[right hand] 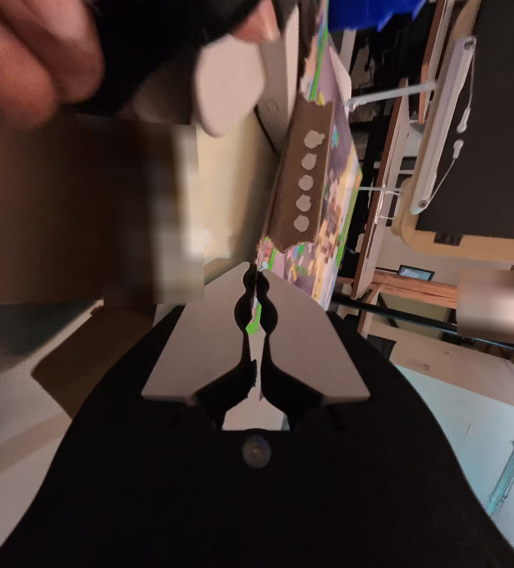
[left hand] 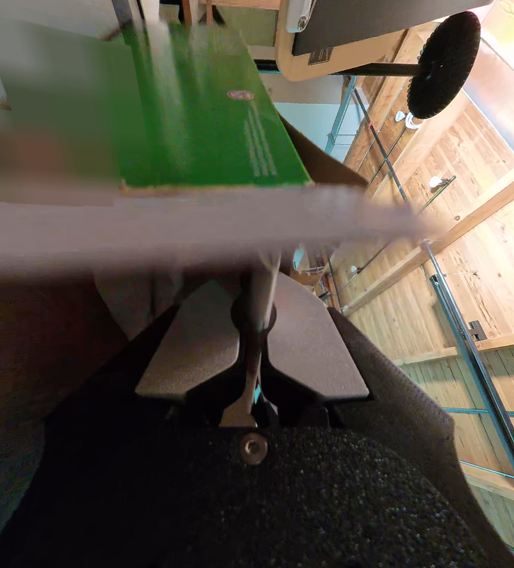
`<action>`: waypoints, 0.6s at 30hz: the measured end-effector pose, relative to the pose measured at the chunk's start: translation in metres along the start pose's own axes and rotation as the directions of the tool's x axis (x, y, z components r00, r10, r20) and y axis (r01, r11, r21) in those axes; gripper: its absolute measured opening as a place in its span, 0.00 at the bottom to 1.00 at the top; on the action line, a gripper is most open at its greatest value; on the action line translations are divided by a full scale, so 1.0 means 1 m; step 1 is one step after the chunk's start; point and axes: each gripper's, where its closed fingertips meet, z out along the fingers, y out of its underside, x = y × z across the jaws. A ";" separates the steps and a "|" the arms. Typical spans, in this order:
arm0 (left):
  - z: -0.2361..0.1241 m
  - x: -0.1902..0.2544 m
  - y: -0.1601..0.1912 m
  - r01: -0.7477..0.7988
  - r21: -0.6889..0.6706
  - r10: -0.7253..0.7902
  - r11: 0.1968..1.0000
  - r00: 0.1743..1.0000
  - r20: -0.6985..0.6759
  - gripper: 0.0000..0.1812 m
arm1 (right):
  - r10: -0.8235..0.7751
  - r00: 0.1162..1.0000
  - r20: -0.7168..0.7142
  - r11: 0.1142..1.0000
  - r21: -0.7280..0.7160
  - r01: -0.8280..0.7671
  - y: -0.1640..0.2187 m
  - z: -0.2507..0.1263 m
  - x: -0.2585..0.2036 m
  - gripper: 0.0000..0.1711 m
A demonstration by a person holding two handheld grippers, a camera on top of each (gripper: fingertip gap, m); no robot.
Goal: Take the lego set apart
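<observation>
Wooden ceiling behind; both hand-held grippers, left (left hand: 257, 310) and right (right hand: 254, 276), pinch the printed lego box (right hand: 329, 196).

You have one green box (left hand: 206, 123) ahead, one torn cardboard flap (right hand: 303, 181) on it with five pale glue dots (right hand: 306, 183), and one hand (right hand: 31, 58) left of that flap.

warm indoor light, heavy motion blur, fisheye bending at edges, foreground dark.
</observation>
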 end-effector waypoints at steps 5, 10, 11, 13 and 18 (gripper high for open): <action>0.001 -0.007 0.001 -0.034 -0.049 0.036 0.998 0.999 0.031 0.02 | 0.031 0.999 0.034 0.999 0.033 -0.032 -0.019 -0.021 -0.016 0.00; -0.007 -0.006 0.015 -0.004 -0.149 0.009 0.989 0.999 0.033 0.03 | 0.179 0.982 0.062 0.983 0.019 -0.180 -0.011 -0.026 -0.017 0.01; -0.011 -0.007 0.017 0.004 -0.169 0.004 0.986 0.999 0.042 0.05 | 0.205 0.976 0.069 0.978 0.013 -0.206 -0.012 -0.026 -0.018 0.02; -0.020 -0.007 0.019 -0.004 -0.196 0.014 0.981 0.998 0.054 0.11 | 0.223 0.973 0.061 0.975 0.001 -0.223 -0.013 -0.025 -0.018 0.02; -0.046 -0.003 0.029 -0.095 -0.282 0.127 0.955 0.987 0.098 0.19 | 0.246 0.968 0.054 0.969 -0.004 -0.247 -0.019 -0.023 -0.018 0.02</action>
